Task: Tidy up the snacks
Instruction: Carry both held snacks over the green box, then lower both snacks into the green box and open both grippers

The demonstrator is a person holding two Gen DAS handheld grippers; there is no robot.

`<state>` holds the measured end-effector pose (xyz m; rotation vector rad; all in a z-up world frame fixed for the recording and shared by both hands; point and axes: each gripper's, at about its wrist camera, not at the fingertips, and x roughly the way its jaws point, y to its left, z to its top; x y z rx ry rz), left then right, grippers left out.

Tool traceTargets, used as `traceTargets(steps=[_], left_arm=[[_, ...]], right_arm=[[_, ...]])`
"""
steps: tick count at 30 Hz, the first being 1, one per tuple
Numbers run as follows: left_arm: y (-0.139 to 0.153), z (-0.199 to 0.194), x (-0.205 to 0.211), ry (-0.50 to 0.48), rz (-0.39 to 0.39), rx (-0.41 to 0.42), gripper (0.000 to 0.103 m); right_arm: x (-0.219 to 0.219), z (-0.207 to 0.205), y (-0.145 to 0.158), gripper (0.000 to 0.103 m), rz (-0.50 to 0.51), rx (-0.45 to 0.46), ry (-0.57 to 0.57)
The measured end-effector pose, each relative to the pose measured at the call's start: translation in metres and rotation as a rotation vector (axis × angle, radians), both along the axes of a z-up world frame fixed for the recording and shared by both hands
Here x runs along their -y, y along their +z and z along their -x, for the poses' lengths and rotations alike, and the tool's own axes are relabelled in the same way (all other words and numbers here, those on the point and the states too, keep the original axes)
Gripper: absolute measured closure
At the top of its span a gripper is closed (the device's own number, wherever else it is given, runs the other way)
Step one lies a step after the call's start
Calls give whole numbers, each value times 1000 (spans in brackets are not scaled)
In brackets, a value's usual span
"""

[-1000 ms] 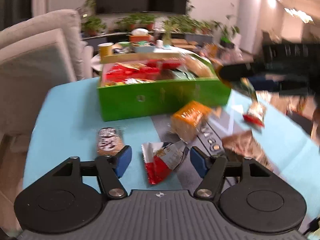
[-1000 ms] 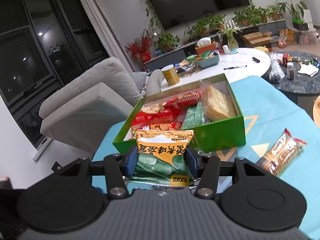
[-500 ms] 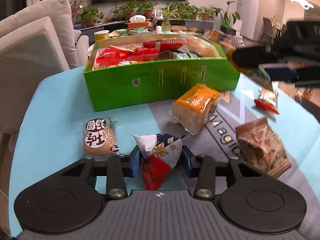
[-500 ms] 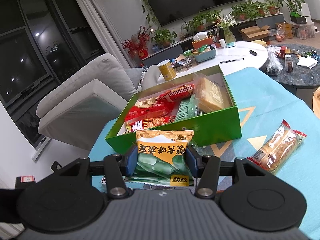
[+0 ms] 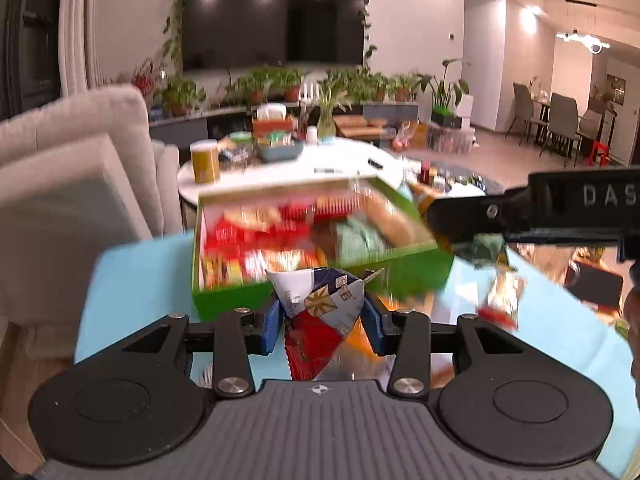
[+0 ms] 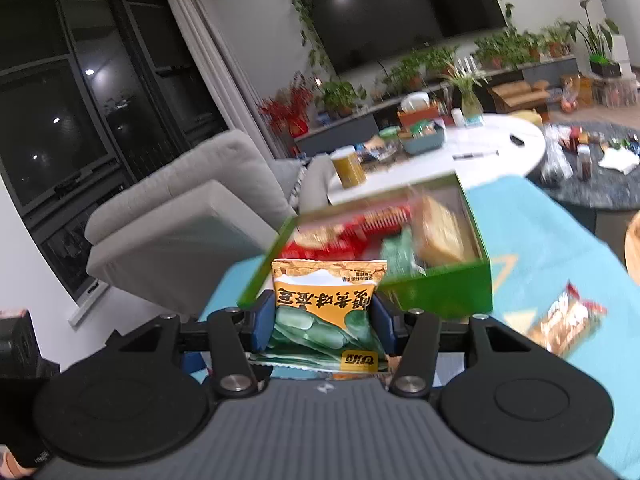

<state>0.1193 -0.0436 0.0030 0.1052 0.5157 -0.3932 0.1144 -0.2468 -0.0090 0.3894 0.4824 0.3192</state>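
Note:
My left gripper [image 5: 322, 325] is shut on a white, blue and red snack packet [image 5: 320, 316], held up off the blue table in front of the green box [image 5: 232, 300]. That box [image 6: 444, 288] is full of snack packs, blurred in both views. My right gripper [image 6: 323, 322] is shut on an orange and green pea snack bag [image 6: 326, 312], just short of the box's near wall. In the left wrist view the right gripper [image 5: 452, 232] reaches in from the right over the box's right corner, the bag hanging beneath it.
A wrapped bread snack [image 6: 568, 324] lies on the blue table [image 6: 540, 240] right of the box. More blurred packets [image 5: 500, 300] lie right of the box. A grey sofa [image 6: 180, 216] stands left, a white round table [image 6: 480, 156] with a yellow can [image 6: 349, 167] behind.
My left gripper closed on the red and white packet and lifted it off the table towards the box. The right gripper kept its bag and rose a little.

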Motion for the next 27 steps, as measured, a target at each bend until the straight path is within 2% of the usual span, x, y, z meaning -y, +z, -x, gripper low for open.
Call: traceTargets(steps=[4, 8, 13, 23, 27], left_arm=[[20, -18, 6, 7, -4, 33, 64], [23, -41, 12, 15, -11, 29, 64], [12, -71, 21, 1, -22, -7, 64], [-24, -133, 49, -29, -16, -79, 63], [-34, -153, 50, 28, 25, -78, 47]], right_arm=[[2, -19, 10, 52, -39, 11, 39], [5, -39, 10, 52, -86, 0, 40], [15, -56, 8, 52, -138, -1, 9], [28, -91, -4, 52, -142, -18, -27], [30, -100, -9, 52, -146, -21, -31]])
